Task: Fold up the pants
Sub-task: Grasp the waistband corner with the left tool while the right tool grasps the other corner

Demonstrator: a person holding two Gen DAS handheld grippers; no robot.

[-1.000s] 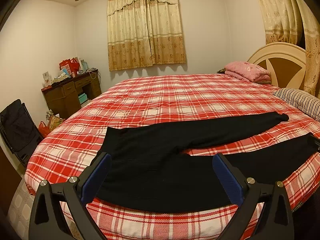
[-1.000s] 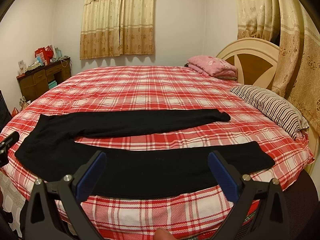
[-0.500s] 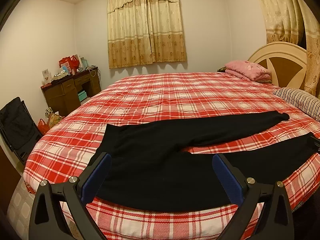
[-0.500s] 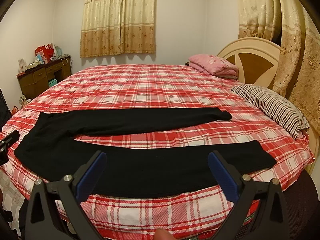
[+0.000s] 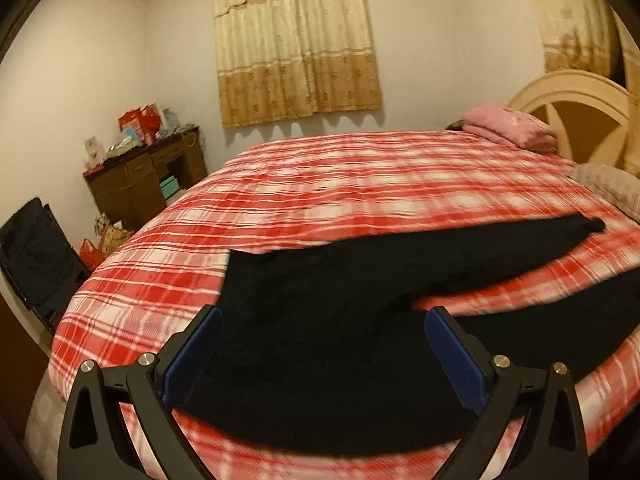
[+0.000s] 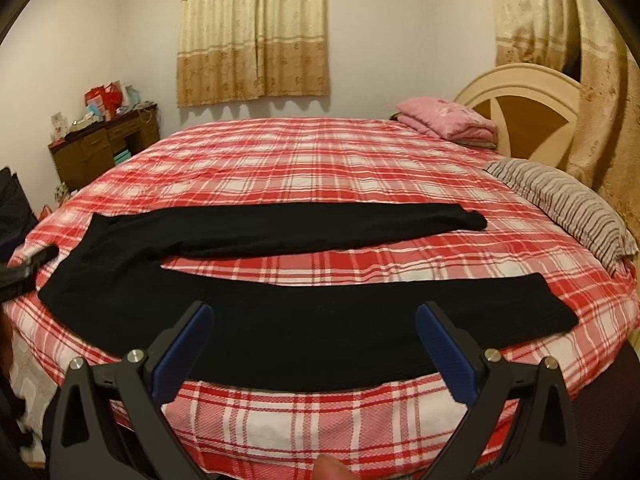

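Black pants lie flat on the red plaid bed, waist at the left, both legs spread apart and running right. In the left wrist view the pants show their waist end close up. My left gripper is open and empty, over the waist end near the bed's front edge. My right gripper is open and empty, in front of the near leg at about its middle. The left gripper's tip shows at the far left of the right wrist view.
A folded pink blanket and a striped pillow lie by the headboard at the right. A brown desk with bags stands at the left wall, a black chair beside it.
My left gripper has moved closer to the waist end of the pants and the view is blurred by motion. The right gripper has edged slightly forward. The pants have not moved.
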